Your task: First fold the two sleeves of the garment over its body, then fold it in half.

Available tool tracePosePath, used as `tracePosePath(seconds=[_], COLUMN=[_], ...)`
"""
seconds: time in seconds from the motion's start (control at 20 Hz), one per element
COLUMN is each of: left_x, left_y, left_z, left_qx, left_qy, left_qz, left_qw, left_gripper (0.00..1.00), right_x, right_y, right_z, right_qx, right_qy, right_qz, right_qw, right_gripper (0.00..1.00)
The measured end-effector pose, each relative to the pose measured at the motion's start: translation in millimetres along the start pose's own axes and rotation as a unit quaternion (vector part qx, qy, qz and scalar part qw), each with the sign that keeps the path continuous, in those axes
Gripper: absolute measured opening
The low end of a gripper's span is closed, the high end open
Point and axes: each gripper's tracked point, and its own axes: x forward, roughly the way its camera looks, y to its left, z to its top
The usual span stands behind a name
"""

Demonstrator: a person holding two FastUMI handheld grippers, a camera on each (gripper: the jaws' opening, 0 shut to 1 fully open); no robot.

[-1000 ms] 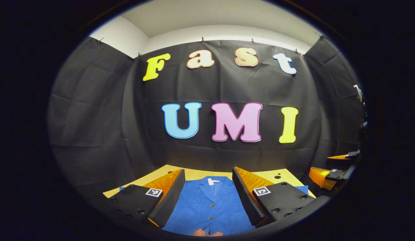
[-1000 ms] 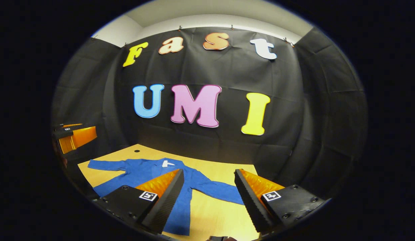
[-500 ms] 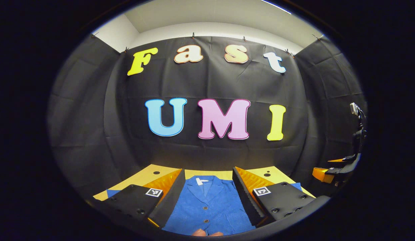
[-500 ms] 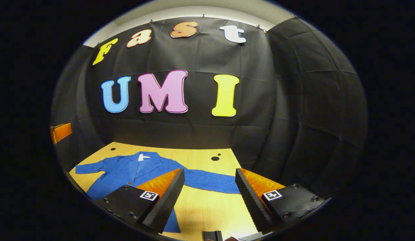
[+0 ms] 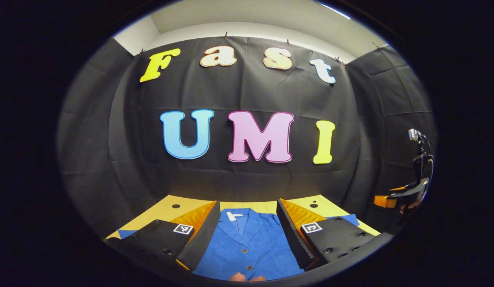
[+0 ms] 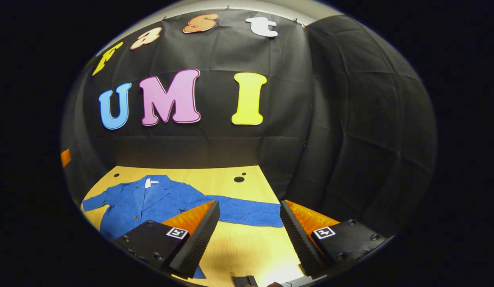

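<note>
Cloth is what the job turns on: a blue button-front jacket (image 6: 151,199) lies flat and face-up on the yellow worktop (image 6: 239,247), collar toward the black wall, both sleeves spread out to the sides. No fold is made yet, as I judge it.

In the right gripper view the right tongs (image 6: 250,233) stand wide open with nothing between them, held above bare worktop, with the jacket's long sleeve (image 6: 247,213) stretched across just beyond their tips. Its cuff end lies near the worktop's edge.

In the left gripper view the left tongs (image 5: 247,231) are likewise open and empty, poised over the jacket's chest (image 5: 247,243) with the collar and 2 buttons showing between the fingers. Off to the side in that view the other tongs (image 5: 402,195) hang well apart from the garment.

Judging by its flat lie and soft edges, the fabric is light and limp. It will sag and trail from any single pinch, so a sleeve lifted at the cuff will drag the rest behind it. It looks textured rather than slick, so slipping seems unlikely. The sensible hold for each sleeve is the cuff end, pinched through both layers, then carried low across the body. The half fold wants 2 holds at once, at the hem corners or the shoulders.
</note>
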Motion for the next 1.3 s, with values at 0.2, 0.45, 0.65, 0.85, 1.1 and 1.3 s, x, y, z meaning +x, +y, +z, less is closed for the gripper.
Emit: tracePosePath(seconds=[0.2, 0.45, 0.65, 0.85, 1.1, 1.3], left_x=[20, 46, 67, 80, 88, 88], left_y=[4, 10, 2, -14, -18, -8], left_z=[1, 4, -2, -6, -1, -3], left_qx=[-0.009, -0.007, -0.013, -0.009, 0.011, 0.012], left_qy=[0.006, 0.017, 0.023, 0.037, 0.031, 0.034], left_qz=[0.014, 0.04, 0.048, 0.039, 0.021, 0.012], left_qw=[1.0, 0.999, 0.998, 0.998, 0.999, 0.999], left_gripper=[0.81, 0.81, 0.81, 0.81, 0.81, 0.81], right_x=[65, 147, 192, 215, 225, 227], right_y=[-21, -52, -76, -88, -93, -83], right_z=[-25, -97, -160, -189, -197, -197], right_qx=[-0.002, 0.06, 0.088, 0.095, 0.091, 0.078], right_qy=[0.047, 0.151, 0.226, 0.27, 0.279, 0.29], right_qz=[-0.021, -0.036, -0.05, -0.067, -0.084, -0.082], right_qw=[0.999, 0.986, 0.969, 0.956, 0.952, 0.95], right_gripper=[0.97, 0.98, 0.98, 1.0, 1.0, 0.74])
